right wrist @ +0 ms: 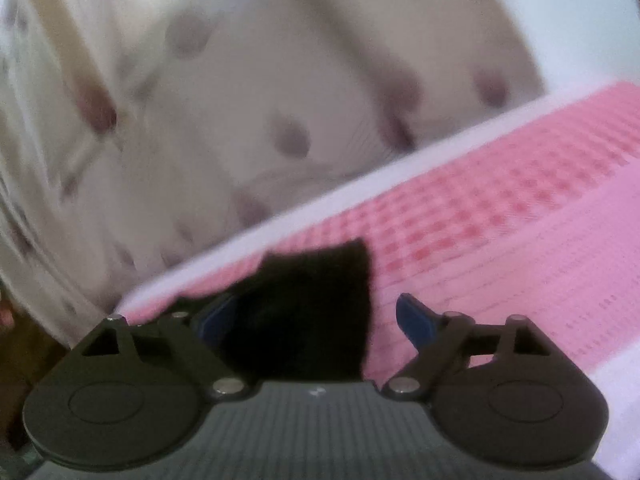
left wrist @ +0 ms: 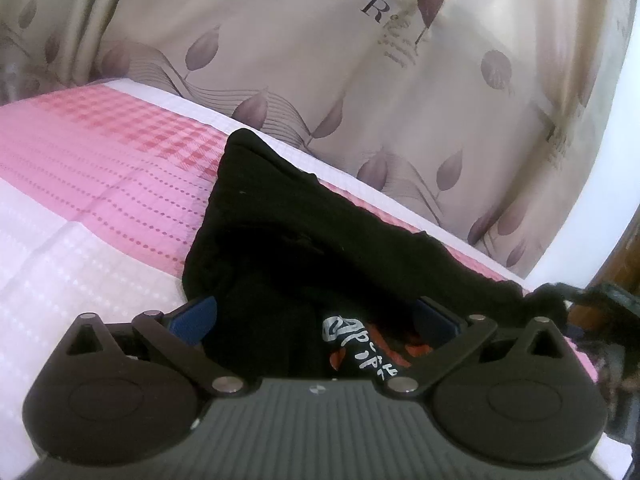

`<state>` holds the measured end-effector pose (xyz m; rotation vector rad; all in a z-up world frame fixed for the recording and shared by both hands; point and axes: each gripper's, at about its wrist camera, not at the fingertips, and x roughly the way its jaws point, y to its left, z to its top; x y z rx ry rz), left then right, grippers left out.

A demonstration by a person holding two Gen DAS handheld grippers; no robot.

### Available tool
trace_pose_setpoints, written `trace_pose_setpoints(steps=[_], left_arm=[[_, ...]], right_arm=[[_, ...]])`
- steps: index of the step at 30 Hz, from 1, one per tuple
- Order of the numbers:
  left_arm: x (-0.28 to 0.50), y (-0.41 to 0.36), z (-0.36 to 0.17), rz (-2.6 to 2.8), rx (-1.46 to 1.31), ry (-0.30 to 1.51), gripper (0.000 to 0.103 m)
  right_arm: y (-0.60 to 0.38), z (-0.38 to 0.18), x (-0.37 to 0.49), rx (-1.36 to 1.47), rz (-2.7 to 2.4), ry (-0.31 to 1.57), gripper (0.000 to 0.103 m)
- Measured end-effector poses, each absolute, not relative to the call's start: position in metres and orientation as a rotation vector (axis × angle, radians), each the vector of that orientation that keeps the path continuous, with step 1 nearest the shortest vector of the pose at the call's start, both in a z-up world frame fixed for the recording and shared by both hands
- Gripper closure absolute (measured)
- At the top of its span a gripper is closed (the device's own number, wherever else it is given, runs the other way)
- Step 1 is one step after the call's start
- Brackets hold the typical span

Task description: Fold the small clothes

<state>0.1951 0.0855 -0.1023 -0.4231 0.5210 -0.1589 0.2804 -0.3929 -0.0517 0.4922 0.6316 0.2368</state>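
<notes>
A black garment [left wrist: 300,220] with a white and red print [left wrist: 360,340] lies bunched on a pink and white bedspread [left wrist: 100,184]. My left gripper [left wrist: 316,316] has its blue fingers [left wrist: 196,320] spread wide. The cloth is heaped between them and drapes over the right one. In the blurred right wrist view, a corner of the black garment [right wrist: 320,272] sits between the jaws of my right gripper [right wrist: 314,304]. It lies against the left finger, while the right blue finger [right wrist: 416,320] stands clear of it over the bedspread [right wrist: 520,240].
A beige curtain [left wrist: 320,60] with purple leaf prints hangs just beyond the far edge of the bed, also seen as the curtain [right wrist: 240,80]. Something dark and blurred [left wrist: 608,296] sits at the garment's right end. Brown wood [right wrist: 24,340] shows low on the left.
</notes>
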Motion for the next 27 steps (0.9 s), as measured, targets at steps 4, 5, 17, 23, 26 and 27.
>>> trace_pose_setpoints(steps=[4,5,17,23,26,27], left_arm=[[0.195,0.086,-0.102,-0.157,-0.429,0.518,0.0],[0.194,0.086,-0.102,-0.155,-0.43,0.517,0.0],[0.196,0.093,-0.105,-0.105,-0.473,0.534,0.0],[0.197,0.096,-0.104,-0.079,-0.473,0.54,0.0],[0.197,0.106,-0.089,-0.11,-0.419,0.611,0.003],[0.191,0.112,-0.081,-0.129,-0.389,0.618,0.006]], right_arm=[[-0.343,-0.044,0.294,0.242,0.238,0.7,0.095],[-0.338,-0.043,0.295,0.241,0.251,0.692,0.095],[-0.394,-0.108,0.315,0.661,0.338,0.683,0.095],[-0.416,-0.095,0.274,0.768,0.312,0.566,0.08],[-0.417,-0.076,0.225,0.712,0.39,0.548,0.064],[-0.417,-0.073,0.202,0.683,0.431,0.567,0.052]])
